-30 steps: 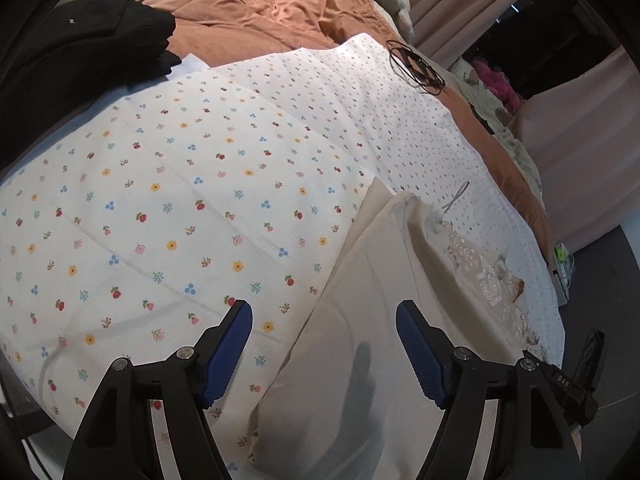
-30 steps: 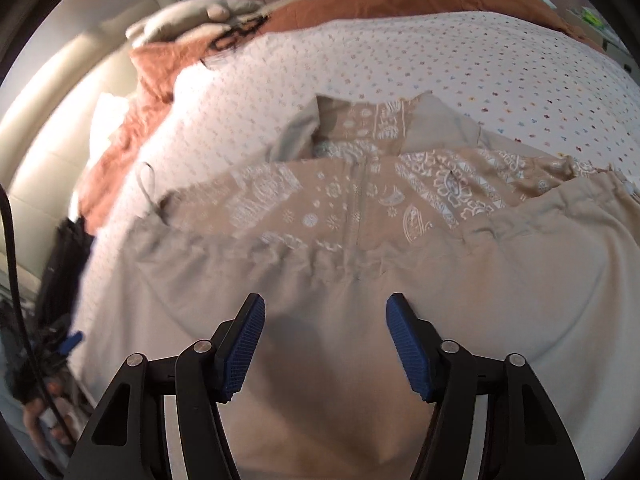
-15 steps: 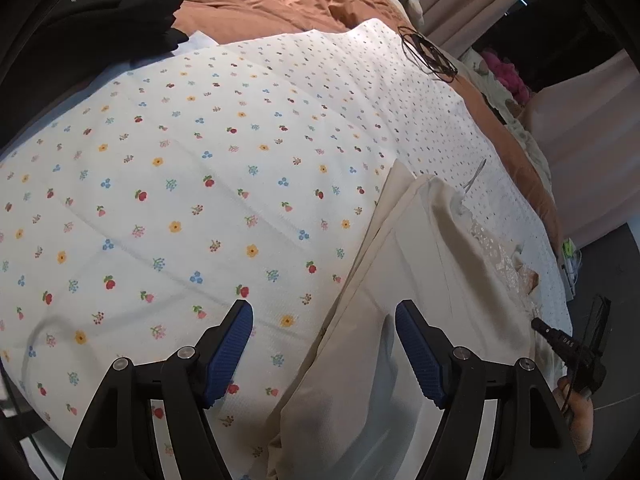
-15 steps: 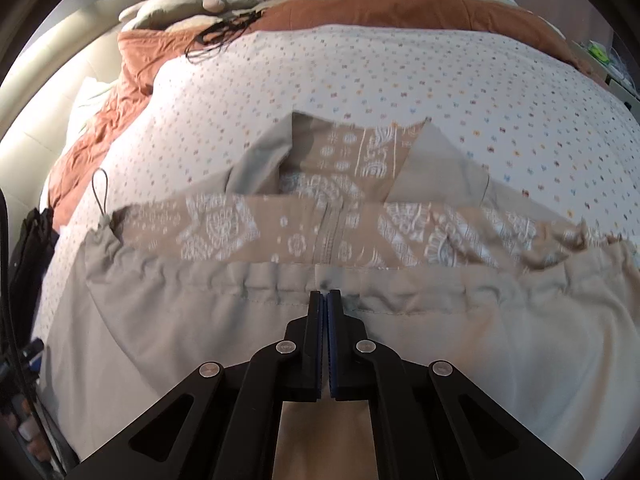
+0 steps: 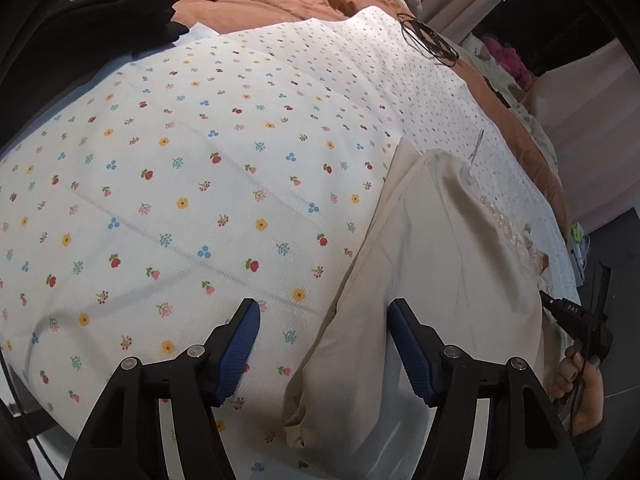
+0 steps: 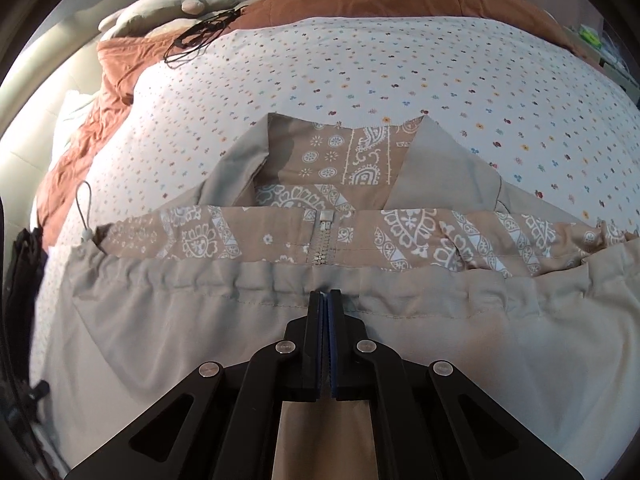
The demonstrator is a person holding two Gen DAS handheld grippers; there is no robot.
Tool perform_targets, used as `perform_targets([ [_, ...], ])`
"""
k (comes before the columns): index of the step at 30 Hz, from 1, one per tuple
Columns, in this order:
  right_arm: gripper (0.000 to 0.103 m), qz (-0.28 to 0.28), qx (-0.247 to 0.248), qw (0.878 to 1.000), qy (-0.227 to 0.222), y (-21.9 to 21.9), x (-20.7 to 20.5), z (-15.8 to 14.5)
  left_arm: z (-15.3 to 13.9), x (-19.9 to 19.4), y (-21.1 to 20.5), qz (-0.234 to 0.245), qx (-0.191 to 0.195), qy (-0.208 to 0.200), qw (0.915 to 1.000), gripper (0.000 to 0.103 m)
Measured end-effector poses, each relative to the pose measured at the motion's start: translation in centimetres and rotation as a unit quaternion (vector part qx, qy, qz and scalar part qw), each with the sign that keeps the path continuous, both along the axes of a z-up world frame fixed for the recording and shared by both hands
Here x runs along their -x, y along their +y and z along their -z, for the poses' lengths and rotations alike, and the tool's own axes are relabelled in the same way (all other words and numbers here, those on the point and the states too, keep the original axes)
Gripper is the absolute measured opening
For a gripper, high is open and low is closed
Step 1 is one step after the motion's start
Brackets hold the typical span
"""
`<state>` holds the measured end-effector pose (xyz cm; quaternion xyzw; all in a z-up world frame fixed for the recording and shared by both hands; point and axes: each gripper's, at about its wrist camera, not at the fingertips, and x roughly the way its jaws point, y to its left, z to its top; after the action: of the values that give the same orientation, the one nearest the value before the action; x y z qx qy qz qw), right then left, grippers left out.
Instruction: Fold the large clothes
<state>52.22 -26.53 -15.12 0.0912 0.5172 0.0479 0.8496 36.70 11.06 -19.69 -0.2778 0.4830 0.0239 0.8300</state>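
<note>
Tools first. Right tool (image 6: 325, 300): jaws fully together at the gathered hem of the jacket (image 6: 200, 344); the pads meet with little or no cloth visibly between them, so whether they pinch a thin fold I cannot tell. Left tool (image 5: 323, 344): jaws apart and closing, straddling the jacket's side edge, cloth between them but pads not yet pressing.

Location: jacket lies on the bed, spread over the flower-print sheet (image 5: 180, 200), beige shell up, paisley lining (image 6: 360, 168) and zipper (image 6: 322, 240) exposed beyond the hem.

Handling, judged: thin woven shell, light, soft, no stiffness of its own; it will drape and sag from any grip point, and the smooth face may slide on the sheet. Not fragile. Best holds look to be the hem band, where the drawcord channel gives bulk, and the side seam or corner. Avoid the elastic cord loop (image 6: 86, 210), which would stretch.

Counts:
- jackets: one
- tools: two
- zippers visible: one
- cord loops visible: one
- dark garment pile (image 5: 100, 12) at bed edge: one
- black cable coil (image 6: 200, 34) on the far sheet: one
</note>
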Motion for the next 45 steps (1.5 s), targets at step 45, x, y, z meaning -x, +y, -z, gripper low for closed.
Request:
perform_targets([
  [45,0.036,-0.009,-0.03,0.999,0.038,4.9,26.0,-1.1,3.0,3.0,-2.6,0.038,0.188,-0.039,0.9808,0.056],
])
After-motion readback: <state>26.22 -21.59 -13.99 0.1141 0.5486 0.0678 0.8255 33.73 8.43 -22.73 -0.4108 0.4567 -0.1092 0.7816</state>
